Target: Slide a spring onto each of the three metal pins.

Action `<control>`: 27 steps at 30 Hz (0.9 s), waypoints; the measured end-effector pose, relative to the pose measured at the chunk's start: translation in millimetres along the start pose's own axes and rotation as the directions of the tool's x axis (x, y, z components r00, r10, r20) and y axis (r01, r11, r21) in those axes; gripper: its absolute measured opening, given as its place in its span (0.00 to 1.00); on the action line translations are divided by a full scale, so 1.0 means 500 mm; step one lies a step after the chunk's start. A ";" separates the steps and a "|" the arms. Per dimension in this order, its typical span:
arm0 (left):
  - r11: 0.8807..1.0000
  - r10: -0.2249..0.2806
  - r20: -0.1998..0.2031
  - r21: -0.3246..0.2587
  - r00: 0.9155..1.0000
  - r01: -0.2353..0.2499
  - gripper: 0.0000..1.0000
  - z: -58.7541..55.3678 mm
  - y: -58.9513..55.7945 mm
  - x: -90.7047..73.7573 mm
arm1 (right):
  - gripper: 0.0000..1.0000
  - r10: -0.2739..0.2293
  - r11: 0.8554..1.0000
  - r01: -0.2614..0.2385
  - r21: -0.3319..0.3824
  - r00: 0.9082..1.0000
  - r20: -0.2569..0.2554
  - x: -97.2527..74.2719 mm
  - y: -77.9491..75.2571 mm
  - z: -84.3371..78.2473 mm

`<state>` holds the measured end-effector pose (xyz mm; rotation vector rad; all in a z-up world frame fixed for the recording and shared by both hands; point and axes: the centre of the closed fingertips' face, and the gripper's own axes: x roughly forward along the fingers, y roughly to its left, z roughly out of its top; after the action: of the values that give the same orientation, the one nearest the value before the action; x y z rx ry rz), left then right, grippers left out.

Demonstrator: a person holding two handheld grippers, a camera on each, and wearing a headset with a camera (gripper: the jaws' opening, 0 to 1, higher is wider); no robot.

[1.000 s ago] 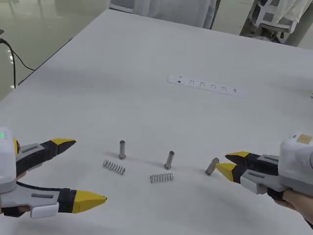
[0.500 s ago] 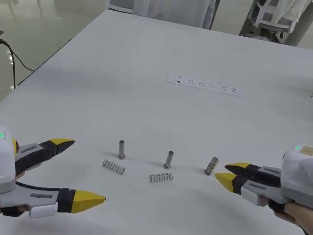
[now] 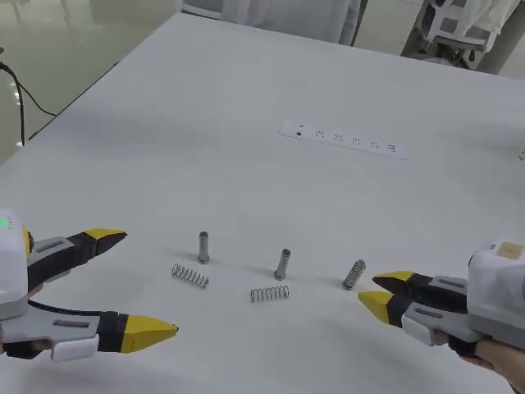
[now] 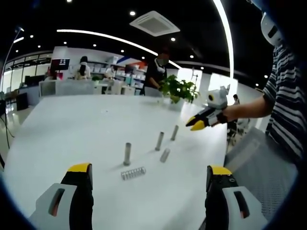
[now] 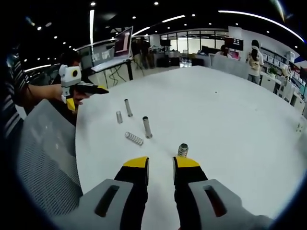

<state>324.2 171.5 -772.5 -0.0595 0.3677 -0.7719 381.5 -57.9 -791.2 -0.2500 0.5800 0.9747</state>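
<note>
Here right gripper [image 3: 367,288] just beside spring-covered pin [image 3: 354,274]

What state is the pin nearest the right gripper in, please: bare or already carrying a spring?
Carrying a spring: coils wrap the pin along its length, seen in the right gripper view.

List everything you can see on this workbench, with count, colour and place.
metal pins: three, silver, standing in a row: left pin, middle pin, right pin already wearing a spring
loose springs: two, silver, lying in front of the left pin and the middle pin
power strip: one, white, farther back
table: one, white
cable: one, black, beyond the table's left edge
left hand-held gripper: black, yellow tips, wide open
right hand-held gripper: same colours, narrowly open beside the right pin
</note>
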 end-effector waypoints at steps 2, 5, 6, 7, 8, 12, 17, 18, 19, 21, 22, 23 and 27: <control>1.000 -0.001 -0.006 0.002 1.000 0.001 0.96 -0.002 -0.001 0.000 | 0.18 0.011 1.000 -0.011 -0.017 1.000 -0.006 0.003 0.004 0.001; 1.000 -0.002 -0.011 0.007 1.000 0.002 0.96 -0.004 -0.001 0.000 | 0.18 0.034 0.997 -0.036 -0.064 0.999 -0.032 0.009 0.015 0.003; 1.000 -0.003 -0.014 0.009 1.000 0.003 0.96 -0.005 -0.001 0.000 | 0.18 0.036 0.996 -0.039 -0.083 0.998 -0.044 0.011 0.016 0.002; 1.000 -0.003 -0.016 0.011 1.000 0.003 0.96 -0.006 -0.001 0.000 | 0.17 0.035 0.994 -0.040 -0.099 0.998 -0.052 0.013 0.016 0.003; 1.000 -0.003 -0.017 0.011 1.000 0.003 0.96 -0.006 -0.001 0.000 | 0.16 0.045 0.992 -0.051 -0.111 0.997 -0.063 0.017 0.020 0.003; 1.000 -0.004 -0.018 0.010 1.000 0.004 0.96 -0.008 -0.002 -0.001 | 0.17 0.062 0.988 -0.071 -0.138 0.996 -0.072 0.029 0.029 0.013; 1.000 -0.003 -0.024 0.013 1.000 0.004 0.95 -0.012 -0.001 -0.002 | 0.15 0.092 0.957 -0.123 -0.263 0.988 -0.127 0.046 0.050 0.019; 1.000 -0.002 -0.026 0.013 1.000 0.003 0.95 -0.013 0.000 -0.003 | 0.15 0.111 0.950 -0.143 -0.279 0.986 -0.126 0.051 0.062 0.025; 1.000 -0.001 -0.027 0.012 1.000 0.001 0.95 -0.014 0.001 -0.003 | 0.15 0.124 0.943 -0.158 -0.293 0.984 -0.131 0.055 0.069 0.027; 1.000 0.001 -0.026 0.011 1.000 0.000 0.95 -0.014 0.001 -0.004 | 0.15 0.140 0.929 -0.180 -0.322 0.980 -0.144 0.064 0.082 0.031; 1.000 0.002 -0.025 0.010 1.000 -0.002 0.95 -0.014 0.001 -0.004 | 0.15 0.147 0.922 -0.192 -0.336 0.977 -0.154 0.069 0.087 0.030; 1.000 0.002 -0.025 0.010 1.000 -0.002 0.95 -0.014 0.001 -0.004 | 0.15 0.152 0.910 -0.206 -0.360 0.973 -0.171 0.075 0.093 0.029; 1.000 0.003 -0.026 0.012 1.000 -0.003 0.95 -0.013 0.002 -0.004 | 0.15 0.175 0.880 -0.247 -0.405 0.963 -0.205 0.097 0.117 0.024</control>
<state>321.0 174.2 -778.3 -0.0373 0.3879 -0.7722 357.6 13.7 -805.5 -0.6760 0.5429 1.3018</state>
